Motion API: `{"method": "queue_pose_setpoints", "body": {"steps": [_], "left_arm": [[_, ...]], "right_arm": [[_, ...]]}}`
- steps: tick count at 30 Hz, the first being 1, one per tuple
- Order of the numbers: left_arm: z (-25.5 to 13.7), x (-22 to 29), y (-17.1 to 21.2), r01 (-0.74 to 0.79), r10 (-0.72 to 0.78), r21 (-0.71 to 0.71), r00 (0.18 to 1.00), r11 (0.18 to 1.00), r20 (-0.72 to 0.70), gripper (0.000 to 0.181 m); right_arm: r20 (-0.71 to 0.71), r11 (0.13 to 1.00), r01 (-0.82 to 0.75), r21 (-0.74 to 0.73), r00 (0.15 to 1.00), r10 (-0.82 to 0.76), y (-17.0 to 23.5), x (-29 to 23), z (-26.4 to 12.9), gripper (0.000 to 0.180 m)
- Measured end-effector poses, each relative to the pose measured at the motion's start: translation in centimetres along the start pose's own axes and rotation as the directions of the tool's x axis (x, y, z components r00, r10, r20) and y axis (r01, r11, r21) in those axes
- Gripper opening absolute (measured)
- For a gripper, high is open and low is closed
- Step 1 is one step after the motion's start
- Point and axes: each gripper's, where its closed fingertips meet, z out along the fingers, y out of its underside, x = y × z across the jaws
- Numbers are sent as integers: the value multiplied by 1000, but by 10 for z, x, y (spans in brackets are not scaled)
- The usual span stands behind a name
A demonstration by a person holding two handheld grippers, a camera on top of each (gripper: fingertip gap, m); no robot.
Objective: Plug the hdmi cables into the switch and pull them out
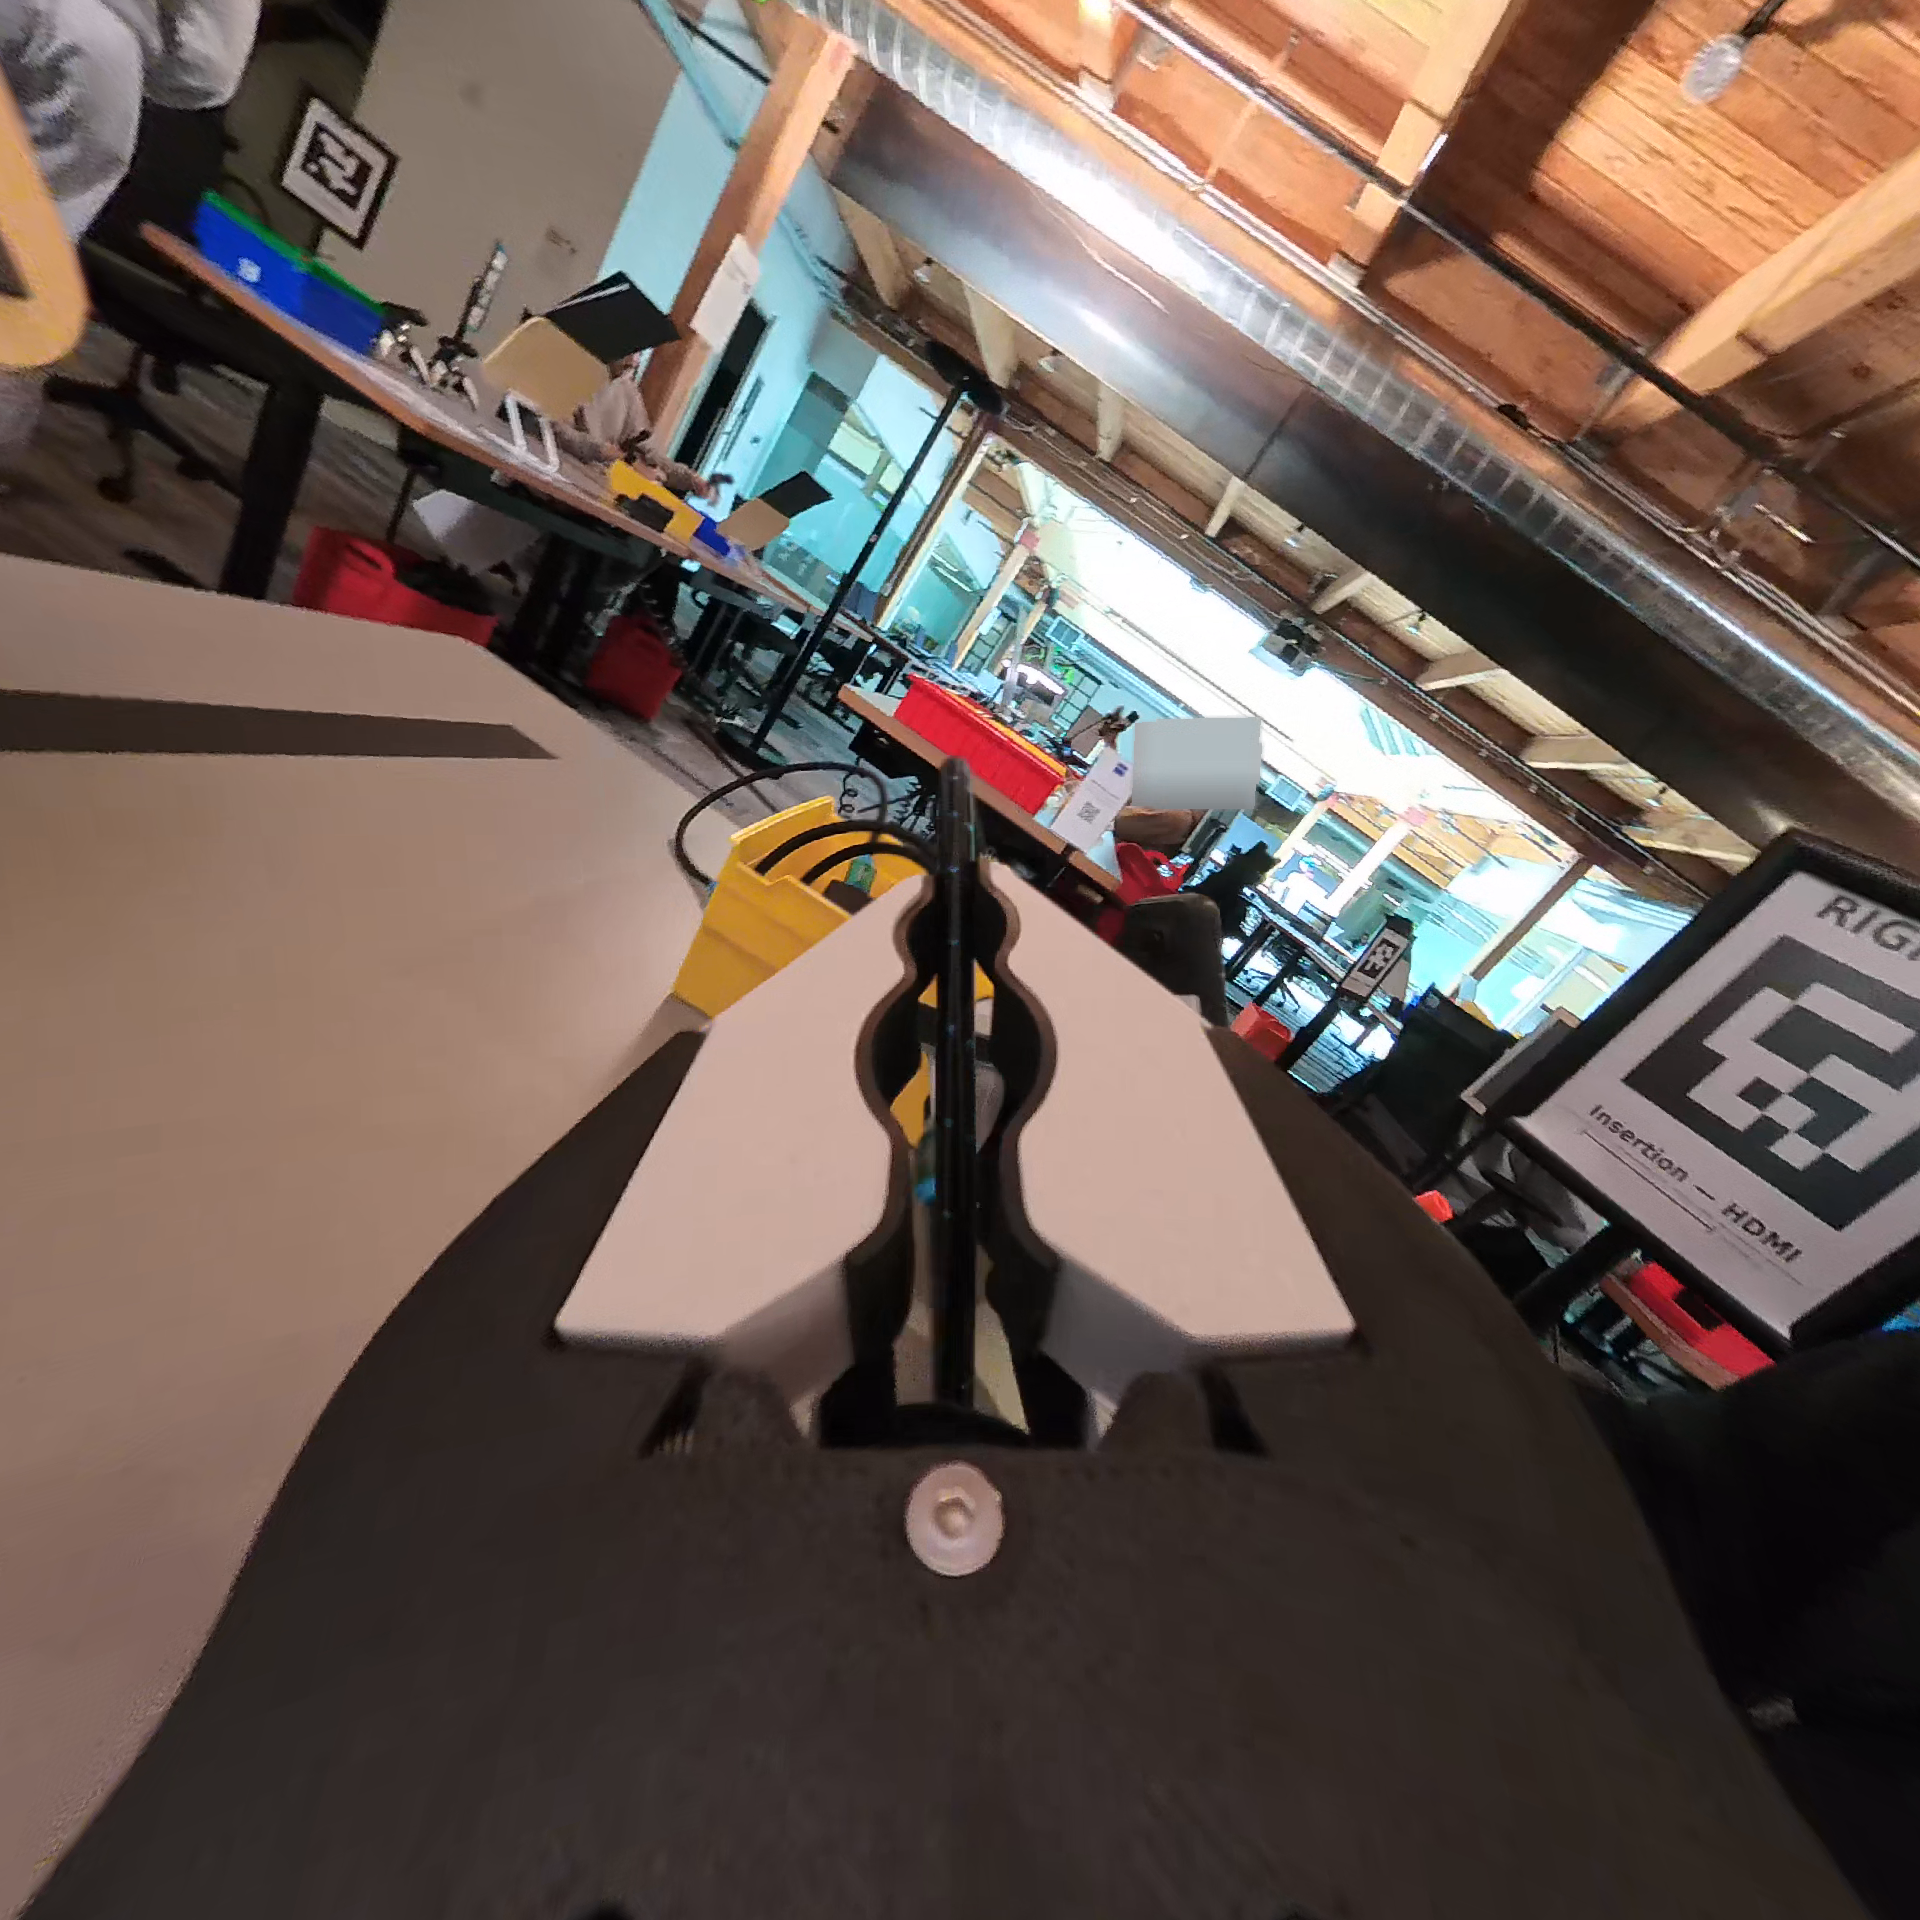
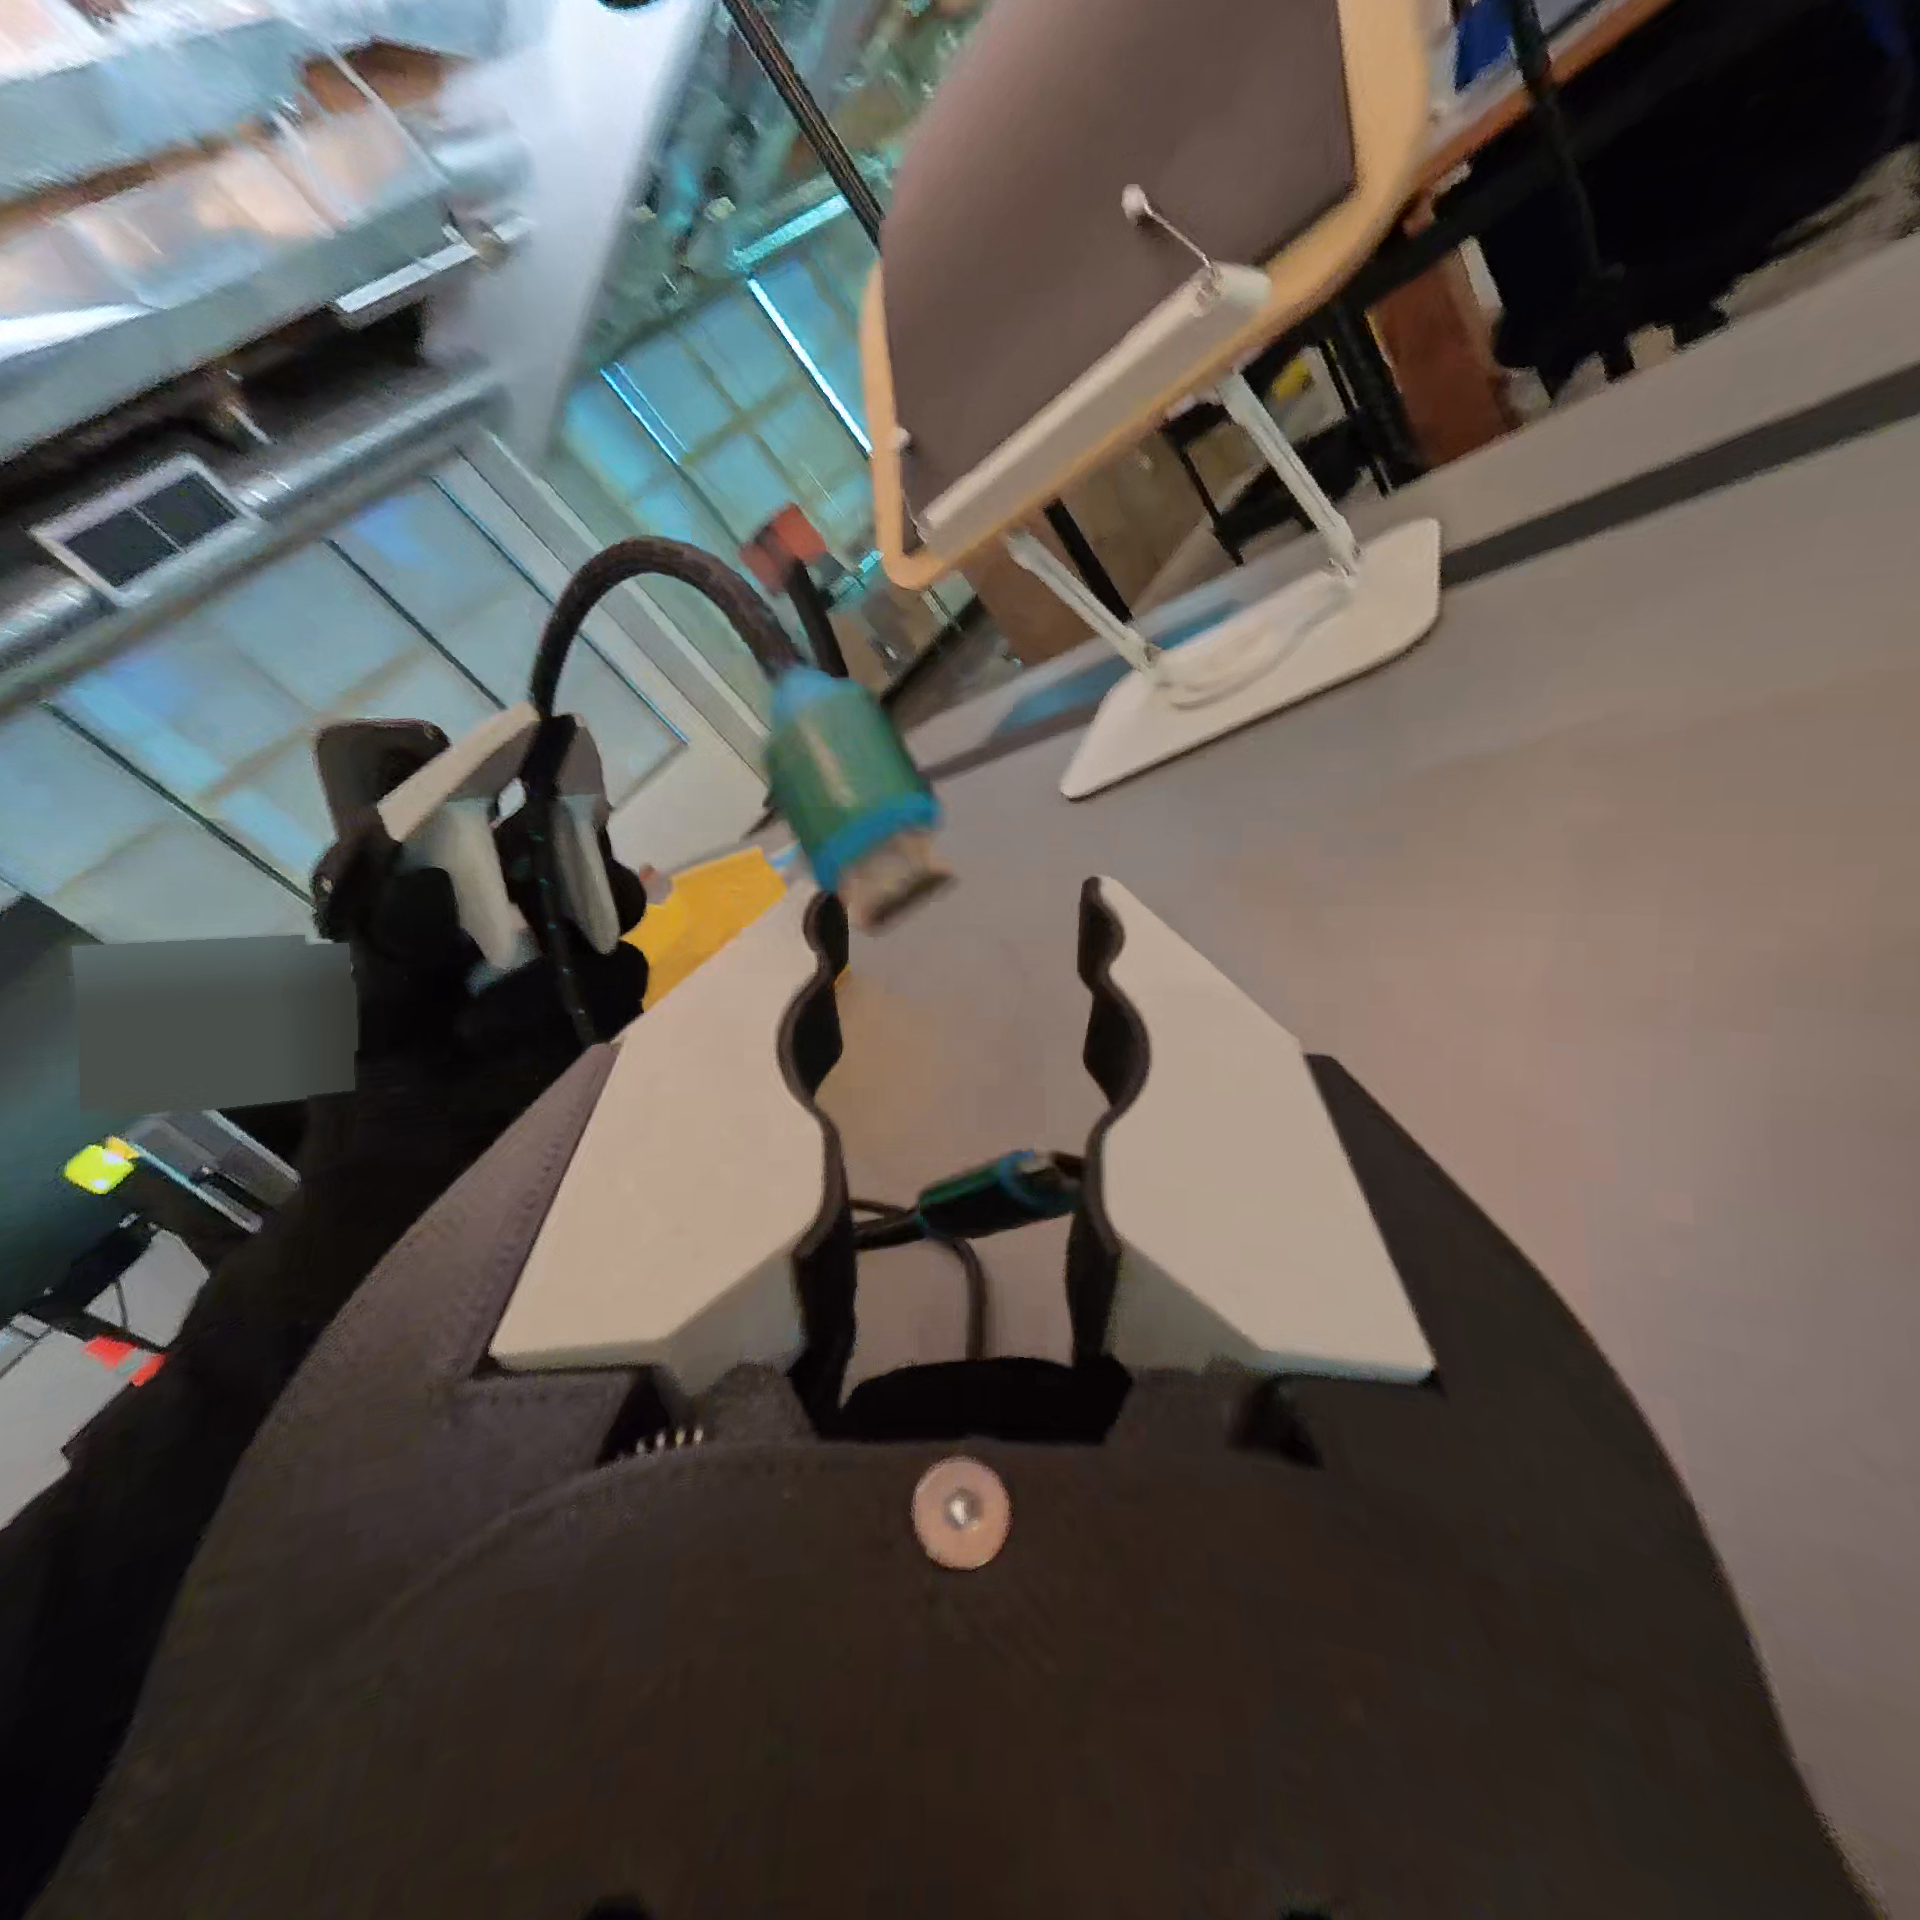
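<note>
Left wrist view shows the left tongs point(image 1: 954, 914) clamped on a black braided HDMI cable point(image 1: 954, 1039), lifted above the pale desk point(image 1: 260, 1039) with a yellow bin point(image 1: 769, 914) just beyond. Right tongs point(image 2: 961, 914) stand spread and empty; the cable's green plug point(image 2: 847, 790) dangles just ahead of their tips. A second plug point(image 2: 987, 1190) lies on the desk between them.

Left claw point(image 1: 954, 925) clamped tight and raised, right claw point(image 2: 961, 914) spread wide
</note>
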Motion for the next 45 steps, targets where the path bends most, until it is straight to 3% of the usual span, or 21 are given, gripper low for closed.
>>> {"method": "queue_pose_setpoints", "body": {"steps": [6,12,18,23,33,36,39,45], "left_arm": [[-11,-39,20,66,-62,-43,993,997,105,3],[-19,-56,25,100,-94,-49,988,994,120,3],[-15,-43,28,-21,39,-139,991,990,128,3],[-12,-38,28,-52,73,-163,989,985,129,3],[-4,-17,38,-94,119,-222,988,970,100,3],[-2,-9,40,-109,133,-236,987,966,86,3],[-3,-3,42,-124,148,-252,986,960,80,3],[-10,3,39,-136,157,-238,985,962,70,3]], "right_arm": [[-113,990,59,-131,991,-74,26,22,0,52],[-53,942,214,-258,971,-235,45,5,2,51],[-84,894,319,-314,929,-361,51,10,3,56],[-125,777,476,-413,815,-566,56,27,0,55],[-74,619,578,-531,696,-714,72,44,40,51],[-73,597,582,-552,680,-730,74,49,50,35],[-70,597,586,-548,679,-731,74,49,52,4],[-65,599,590,-541,681,-729,66,41,53,2]]}}
